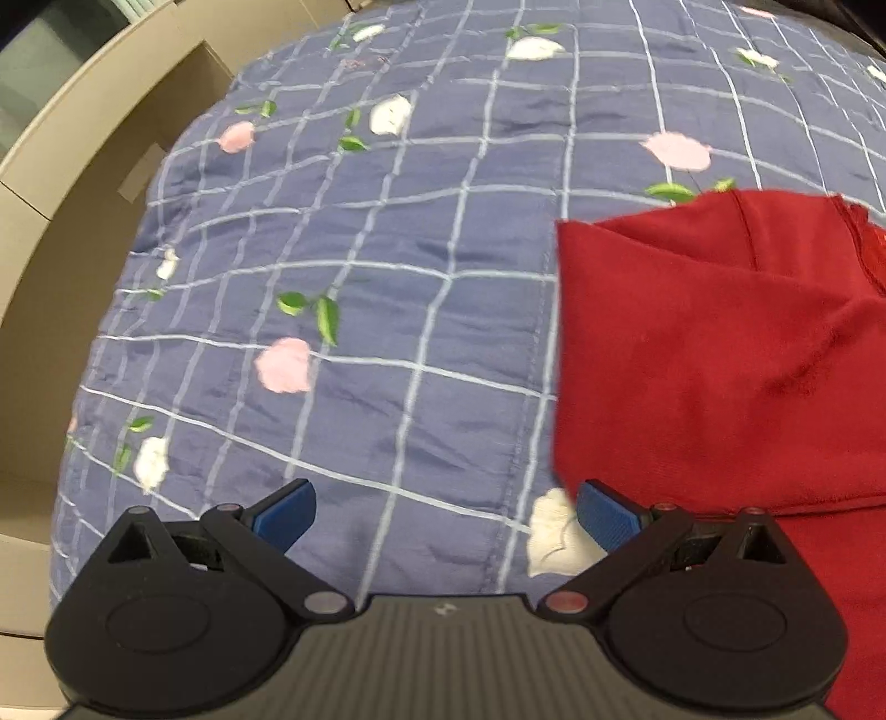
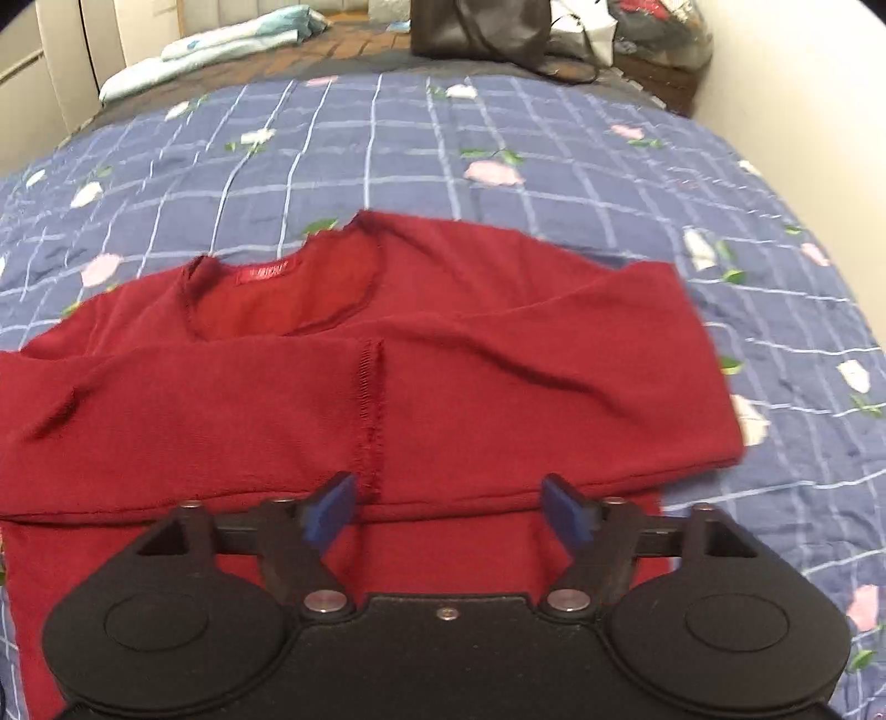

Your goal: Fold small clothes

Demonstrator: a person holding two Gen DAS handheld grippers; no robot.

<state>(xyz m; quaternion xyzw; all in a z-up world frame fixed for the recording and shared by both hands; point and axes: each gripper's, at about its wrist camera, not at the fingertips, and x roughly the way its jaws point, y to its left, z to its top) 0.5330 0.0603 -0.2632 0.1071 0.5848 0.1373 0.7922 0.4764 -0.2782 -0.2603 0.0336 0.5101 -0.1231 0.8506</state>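
Both tongs, left tongs (image 1: 446, 518) and right tongs (image 2: 448, 512), apart, empty; red sweater (image 2: 421, 387) soft, floppy knit; pinch hem corners.

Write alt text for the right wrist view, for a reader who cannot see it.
A dark red sweater lies on a blue checked floral bedspread, both sleeves folded across its front, neckline away from the camera. The open right gripper is above its lower part, holding nothing. A dark bag sits beyond the bedspread.
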